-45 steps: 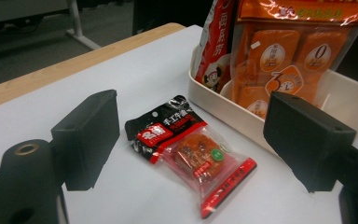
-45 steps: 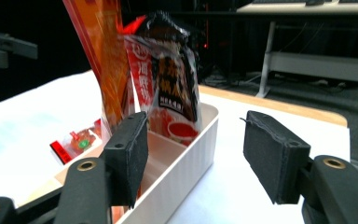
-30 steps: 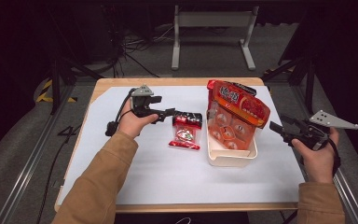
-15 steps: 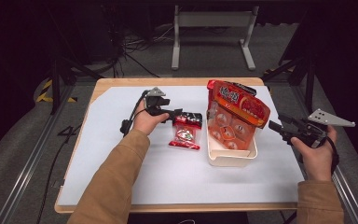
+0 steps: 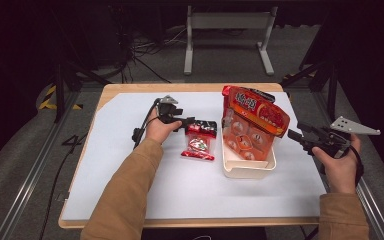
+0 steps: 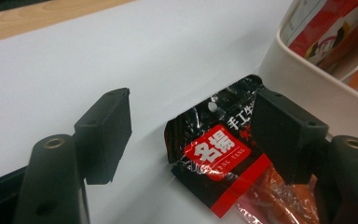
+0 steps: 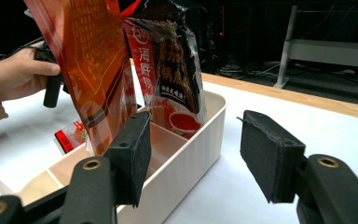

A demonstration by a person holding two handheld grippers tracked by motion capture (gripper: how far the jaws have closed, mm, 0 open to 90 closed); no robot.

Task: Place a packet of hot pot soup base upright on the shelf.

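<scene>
A small black-and-red snack packet (image 5: 199, 142) lies flat on the white mat, just left of a white bin (image 5: 247, 171). My left gripper (image 5: 192, 122) sits low at the packet's top edge, open. In the left gripper view the packet (image 6: 214, 161) lies between the jaws of that gripper (image 6: 193, 128), close to the right one; they have just been closing. A large orange bag (image 5: 256, 114) and a red bag (image 7: 168, 70) stand in the bin (image 7: 200, 135). My right gripper (image 5: 300, 137) hovers right of the bin, open and empty, its jaws (image 7: 196, 154) having just closed slightly.
The white mat (image 5: 130, 165) covers a wooden table (image 5: 130, 89). Dark floor, cables and a metal stand (image 5: 227, 35) lie beyond the far edge. The person's left sleeve crosses the mat's near left part.
The left gripper has moved right and down to the small packet's top edge, with its jaws narrower. The right hand has stayed where it was.
</scene>
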